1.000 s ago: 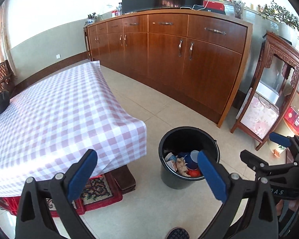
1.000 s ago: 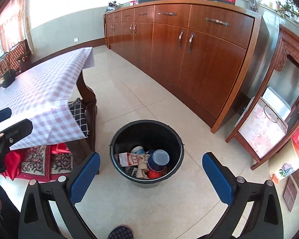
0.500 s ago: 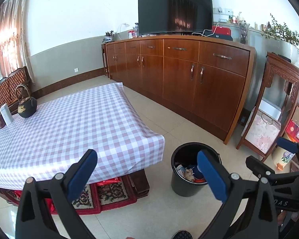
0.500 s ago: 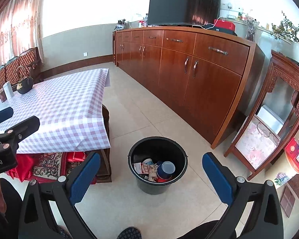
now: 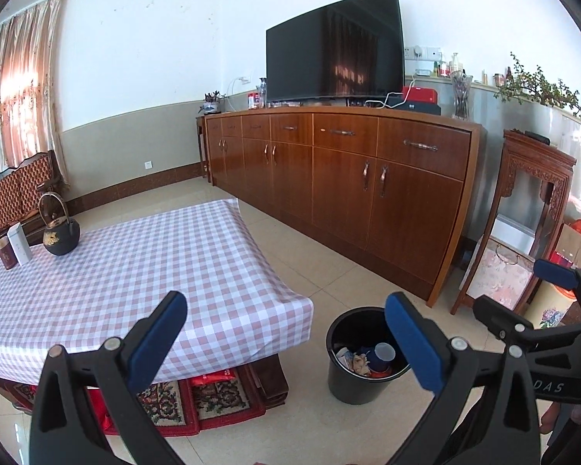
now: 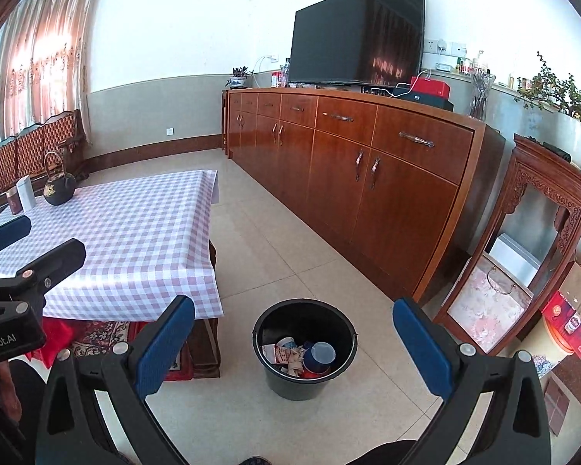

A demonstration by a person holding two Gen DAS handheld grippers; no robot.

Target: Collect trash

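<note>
On the tiled floor in my left wrist view, the black bin stands just beside the corner of the checked desk, with cups and crumpled wrappers inside. My left tongs are spread wide, gripping nothing. The right tongs show at the right edge. From the right wrist view, the bin sits between my right tongs' blue pads, which gape wide and empty. A kettle rests on the desk's far end.
</note>
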